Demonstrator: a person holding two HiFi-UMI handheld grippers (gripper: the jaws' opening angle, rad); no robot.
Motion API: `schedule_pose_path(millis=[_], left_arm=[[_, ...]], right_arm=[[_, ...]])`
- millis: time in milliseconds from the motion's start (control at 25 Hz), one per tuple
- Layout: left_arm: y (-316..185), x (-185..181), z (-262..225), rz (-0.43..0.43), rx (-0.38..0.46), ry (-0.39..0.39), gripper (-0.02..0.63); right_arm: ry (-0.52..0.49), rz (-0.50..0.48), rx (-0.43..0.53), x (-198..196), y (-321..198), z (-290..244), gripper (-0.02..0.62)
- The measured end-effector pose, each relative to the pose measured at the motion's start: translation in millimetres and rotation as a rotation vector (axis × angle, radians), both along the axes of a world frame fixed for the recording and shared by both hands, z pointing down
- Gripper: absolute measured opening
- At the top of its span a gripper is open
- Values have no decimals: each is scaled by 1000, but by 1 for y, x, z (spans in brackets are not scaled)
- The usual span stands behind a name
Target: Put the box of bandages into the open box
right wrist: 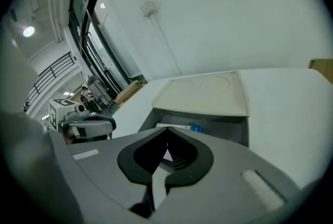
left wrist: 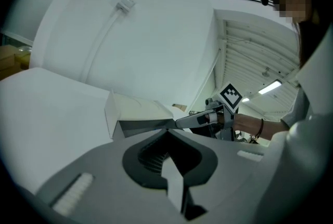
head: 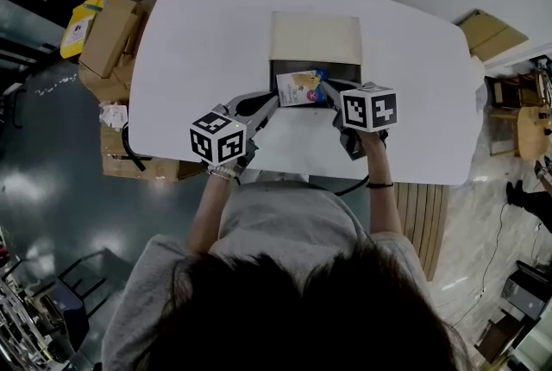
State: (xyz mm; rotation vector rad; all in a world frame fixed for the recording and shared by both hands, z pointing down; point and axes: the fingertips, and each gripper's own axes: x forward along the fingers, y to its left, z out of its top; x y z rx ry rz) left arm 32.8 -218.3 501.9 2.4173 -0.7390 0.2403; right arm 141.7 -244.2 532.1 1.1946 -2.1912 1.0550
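The open box (head: 343, 78) sits mid-table with its pale lid (head: 316, 38) folded back. Inside lies the box of bandages (head: 300, 89), white and tan with a blue corner; the right gripper view shows it (right wrist: 183, 127) flat on the dark floor of the open box (right wrist: 234, 126). My right gripper (head: 328, 91) hovers over its right end, jaws shut (right wrist: 165, 130) with nothing between them. The left gripper (head: 273, 103) points at the open box's near left corner, tips together (left wrist: 167, 132) and empty. The left gripper view shows the lid (left wrist: 136, 109) and the right gripper (left wrist: 204, 119) beyond it.
The white table (head: 190, 59) carries only the open box. Cardboard cartons (head: 110, 34) and a yellow box (head: 79, 26) are stacked on the floor to the left, with more cardboard (head: 492, 33) at the right. A dark cable (head: 129, 149) hangs by the table's left front edge.
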Motion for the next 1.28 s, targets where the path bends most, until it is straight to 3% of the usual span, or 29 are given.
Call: schedule_pose_path(millis=[560,1000,1280], left_arm=[[7,6,-43,-1,100,36,-6],[6,-9,-91,-48,222,65,-6],[12,-11,-105,-68,256,86,-6]], right_arm=[[-201,-57,298,-10,29,-82,13],[-209,-39,481,3,41,-133,12],[-194,-60,542,7,52,-147,12]])
